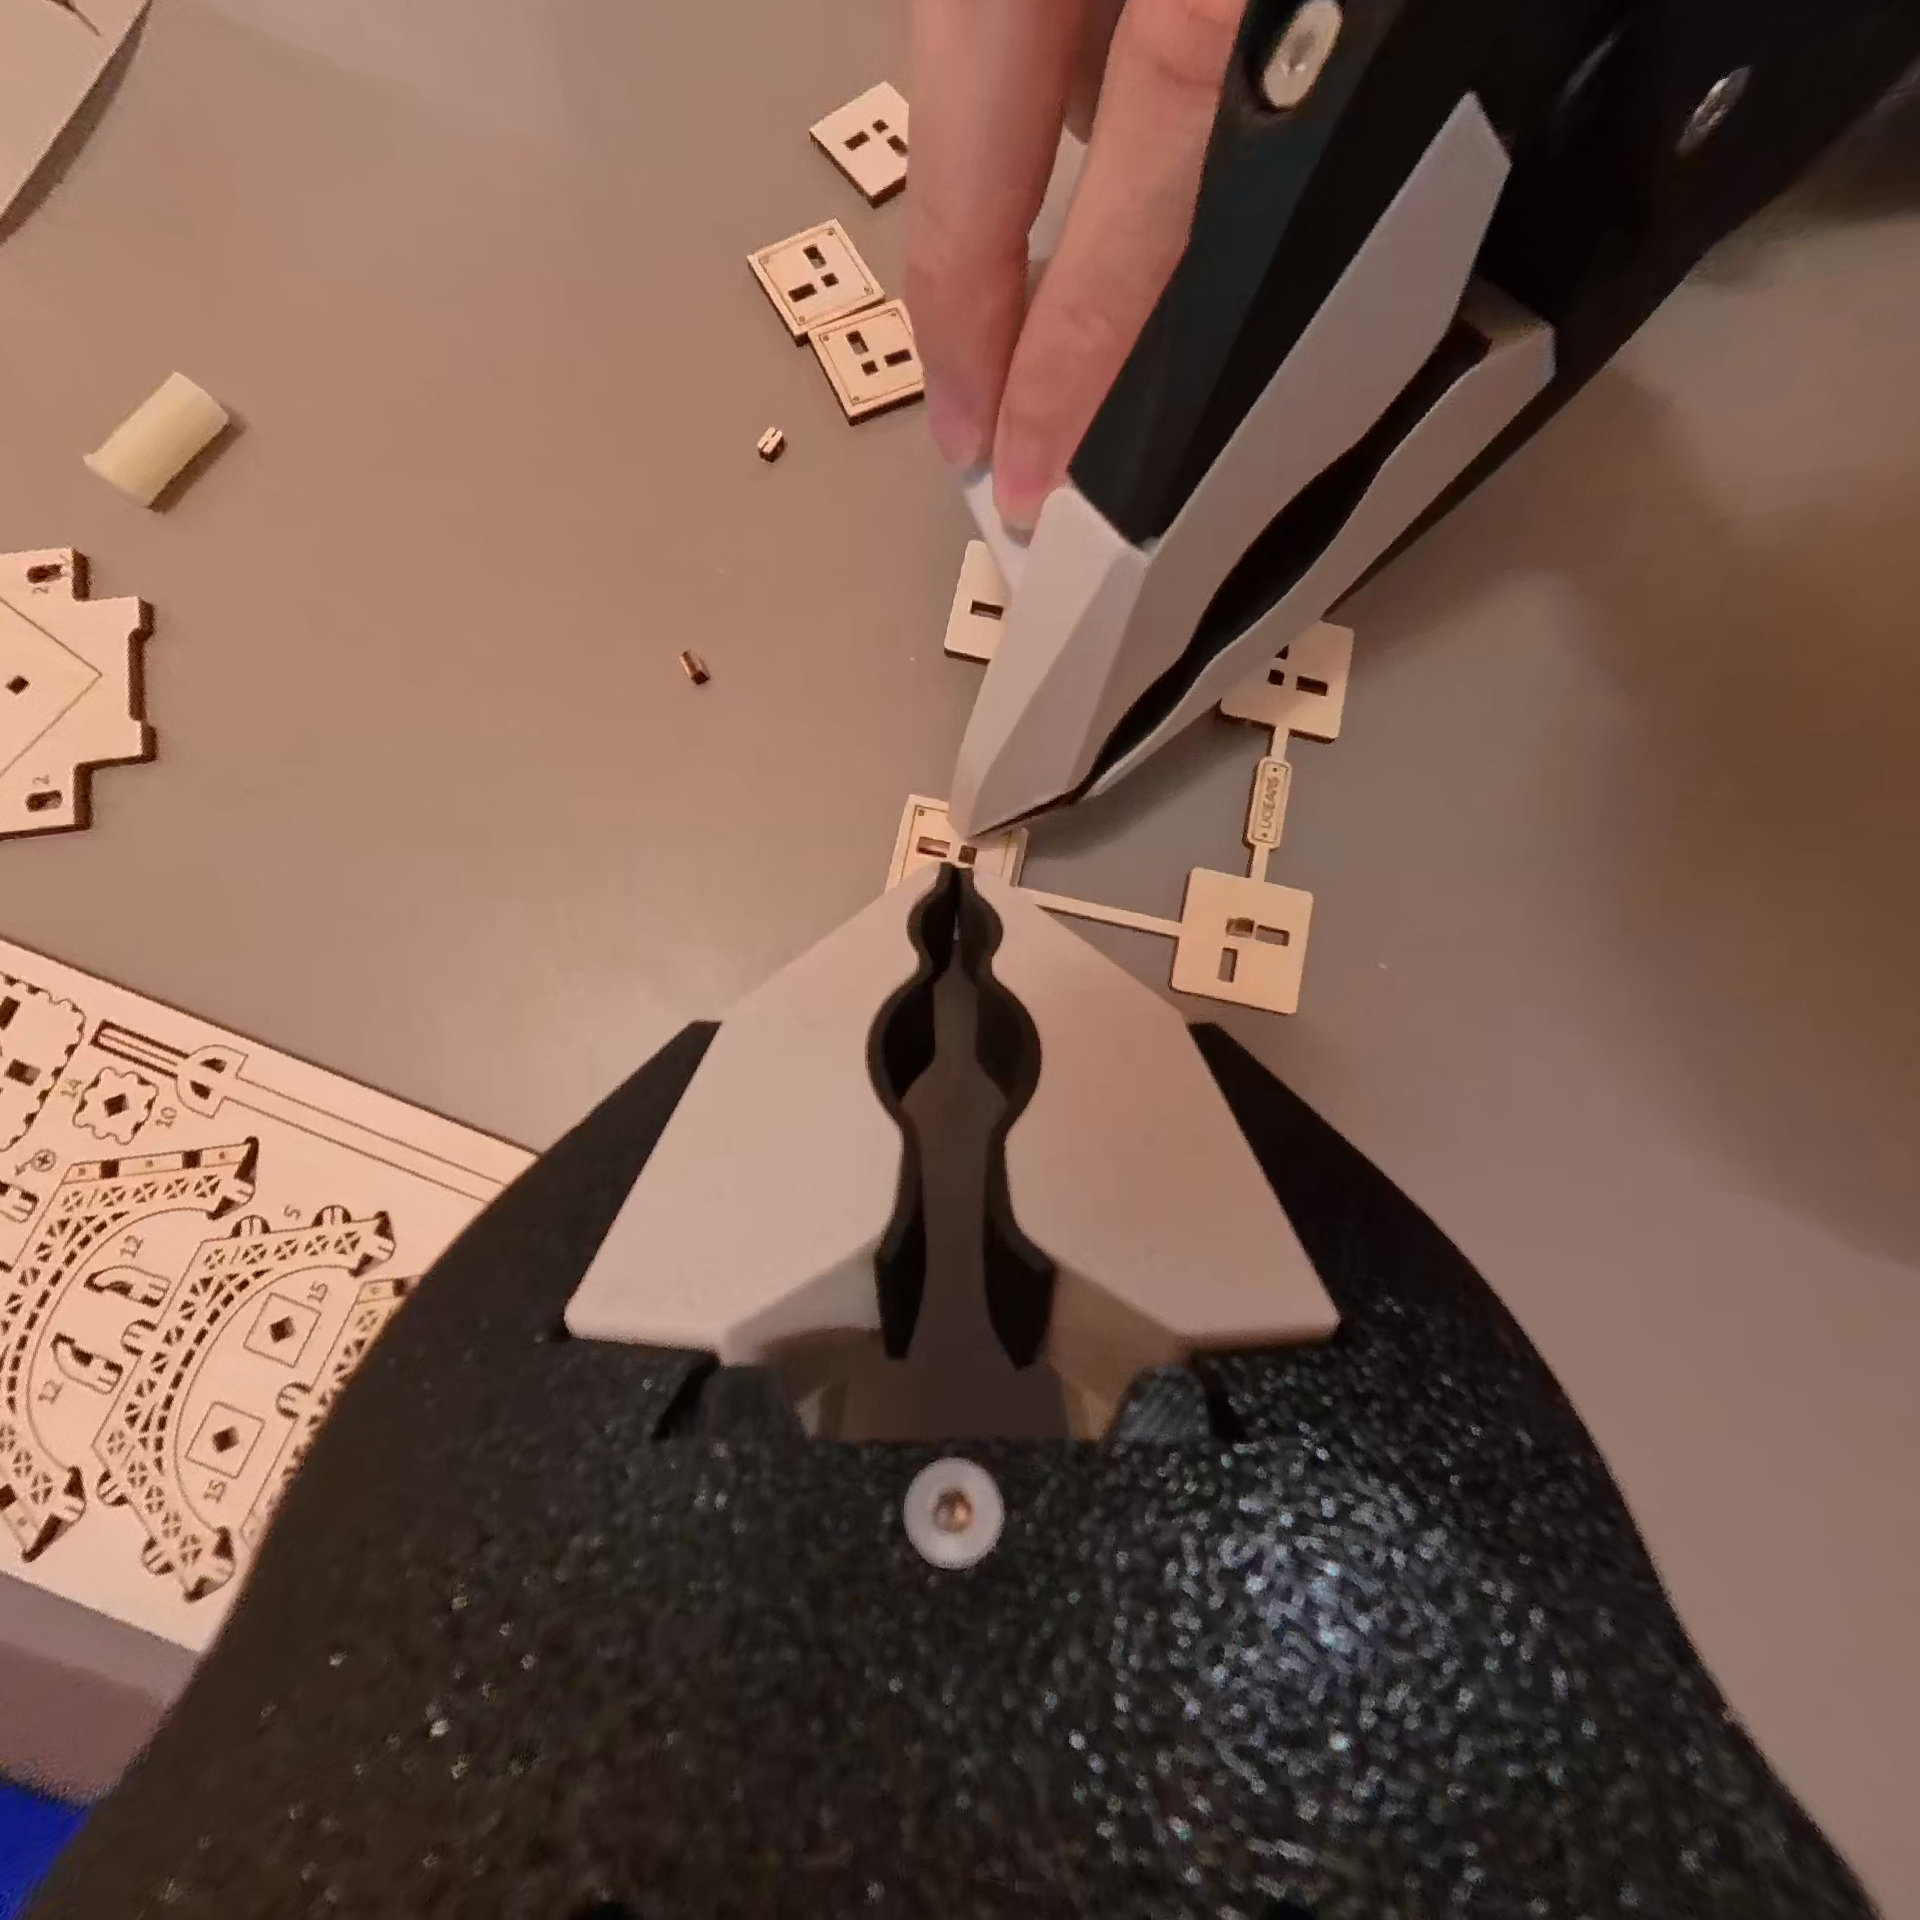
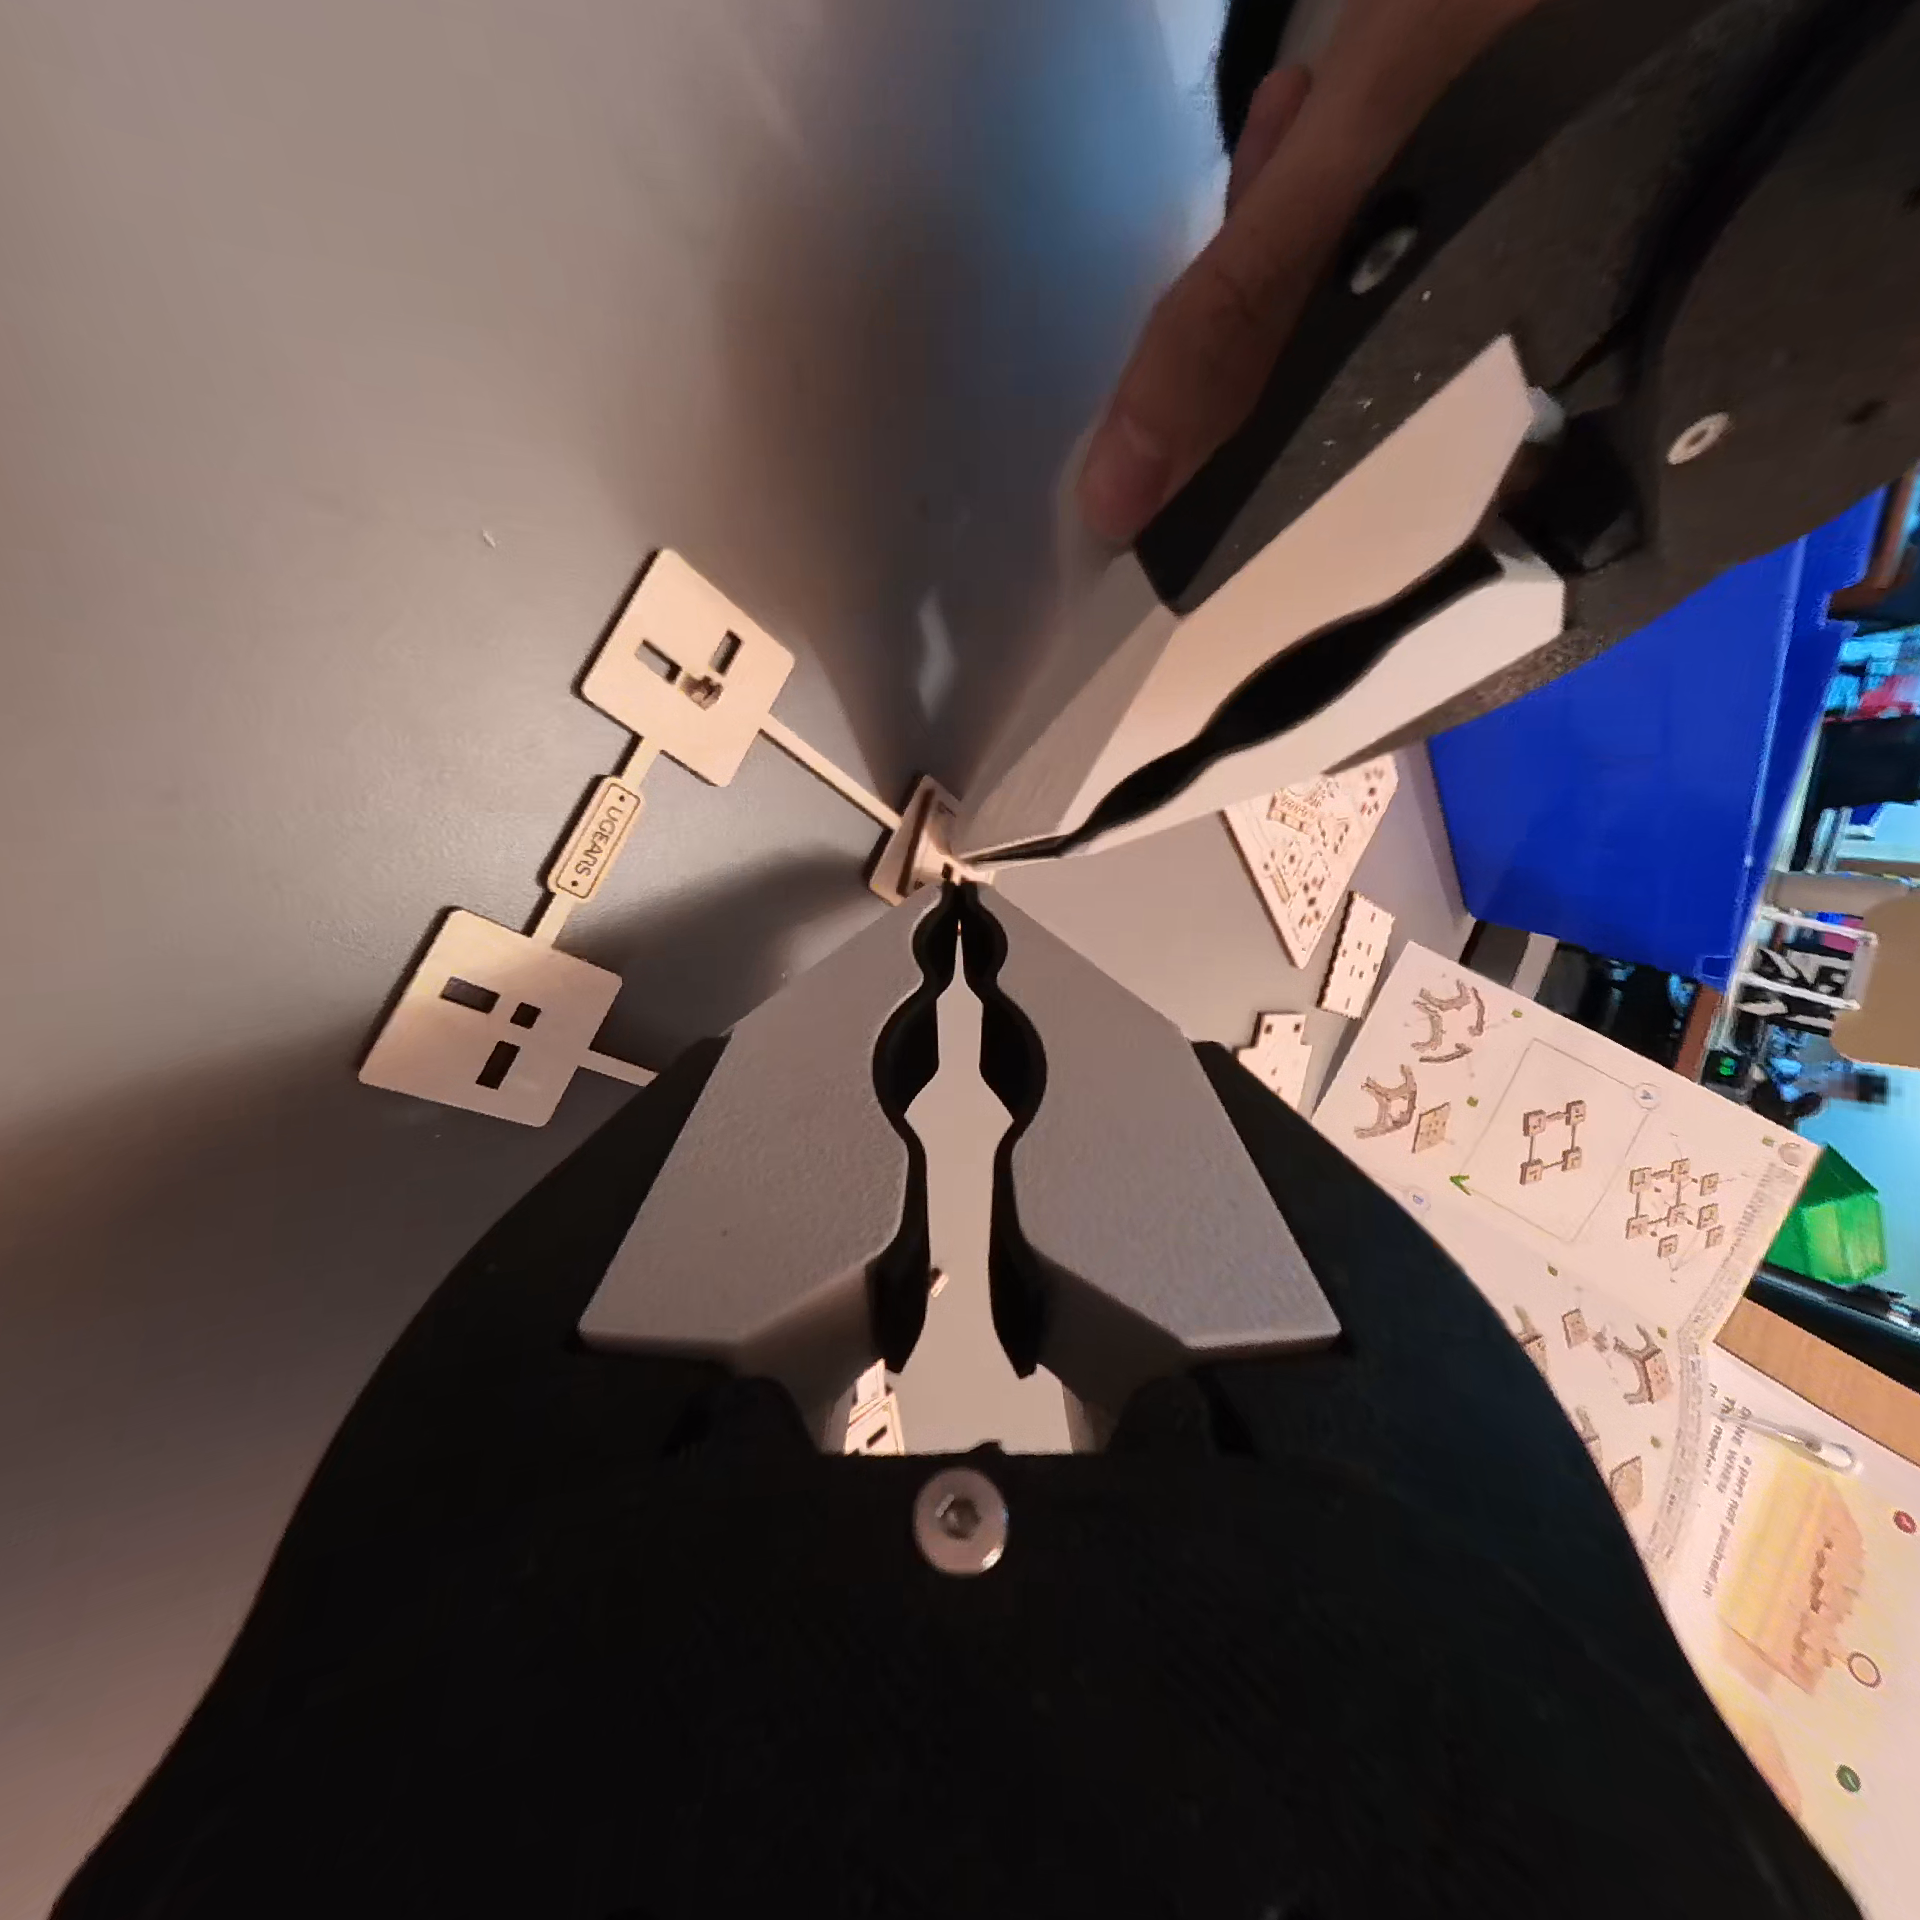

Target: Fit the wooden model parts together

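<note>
A thin wooden frame of small slotted squares joined by bars (image 1: pixel 1242 940) lies flat on the grey table; it also shows in the right wrist view (image 2: pixel 686 665). Both grippers meet at its near-left corner square (image 1: pixel 925 840), which looks layered and tilted in the right wrist view (image 2: pixel 906 847). My left gripper (image 1: pixel 954 881) is shut with its tips against that square's near edge, and shows from the right wrist view (image 2: pixel 971 858). My right gripper (image 2: pixel 954 896) is shut and comes in from the upper right (image 1: pixel 987 826), tips on the square beside a tiny dark peg (image 1: pixel 967 854). Whether either gripper pinches anything is hidden.
Loose square tiles (image 1: pixel 826 281) lie behind, with two tiny pegs (image 1: pixel 769 442) and a cream cylinder (image 1: pixel 156 436) to the left. A laser-cut sheet (image 1: pixel 156 1299) and a notched plate (image 1: pixel 52 691) lie at the left edge. An instruction sheet (image 2: pixel 1558 1195) and a blue bin (image 2: pixel 1621 779) lie beyond. Left and right tips are no more than a few centimetres apart.
</note>
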Tool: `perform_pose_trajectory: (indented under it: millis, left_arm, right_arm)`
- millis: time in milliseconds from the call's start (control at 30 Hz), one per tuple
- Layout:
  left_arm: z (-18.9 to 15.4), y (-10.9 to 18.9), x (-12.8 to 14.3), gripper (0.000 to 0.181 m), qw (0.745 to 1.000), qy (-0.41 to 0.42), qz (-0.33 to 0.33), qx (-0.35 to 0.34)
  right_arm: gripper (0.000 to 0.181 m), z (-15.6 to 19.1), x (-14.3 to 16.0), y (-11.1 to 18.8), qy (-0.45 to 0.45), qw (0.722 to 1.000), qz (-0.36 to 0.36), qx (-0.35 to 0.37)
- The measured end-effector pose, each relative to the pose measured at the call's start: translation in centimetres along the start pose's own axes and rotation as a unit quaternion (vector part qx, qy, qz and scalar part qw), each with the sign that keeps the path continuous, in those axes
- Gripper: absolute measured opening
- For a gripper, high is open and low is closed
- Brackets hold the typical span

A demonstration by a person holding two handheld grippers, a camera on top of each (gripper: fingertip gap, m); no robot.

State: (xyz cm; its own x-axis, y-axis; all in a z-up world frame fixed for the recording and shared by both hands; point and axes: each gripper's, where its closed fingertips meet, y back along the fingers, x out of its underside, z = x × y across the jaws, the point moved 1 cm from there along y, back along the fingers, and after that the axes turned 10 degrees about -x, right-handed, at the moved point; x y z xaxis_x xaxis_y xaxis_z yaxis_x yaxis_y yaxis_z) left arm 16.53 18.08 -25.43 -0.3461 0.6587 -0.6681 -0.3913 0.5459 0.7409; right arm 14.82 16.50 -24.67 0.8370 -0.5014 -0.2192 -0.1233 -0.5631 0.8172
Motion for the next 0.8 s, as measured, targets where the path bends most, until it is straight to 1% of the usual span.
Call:
perform_pose_trajectory:
  millis: [67, 167, 400, 667, 800]
  left_arm:
    - [-0.01, 0.01, -0.01, 0.0, 1.0, -0.001, -0.004, -0.004]
    - [-0.07, 0.13, -0.33, 0.0, 0.999, -0.024, -0.007, -0.02]
    - [-0.47, 0.01, -0.43, 0.0, 0.999, -0.038, 0.012, -0.006]
    - [0.24, 0.14, -0.48, 0.0, 1.0, -0.01, -0.022, -0.012]
    - [0.29, 0.02, -0.08, 0.0, 0.999, -0.016, -0.027, -0.014]
  right_arm:
    - [0.0, 0.02, -0.01, 0.0, 0.001, 1.0, 0.004, -0.003]
    - [0.0, 0.28, 0.07, -0.12, 0.0, 1.0, 0.011, -0.012]
    - [0.0, 0.49, 0.03, -0.2, 0.007, 1.0, 0.019, -0.011]
    - [0.0, 0.57, -0.01, -0.18, 0.007, 1.0, 0.014, -0.015]
    - [0.0, 0.42, -0.14, 0.03, 0.003, 1.0, 0.007, -0.008]
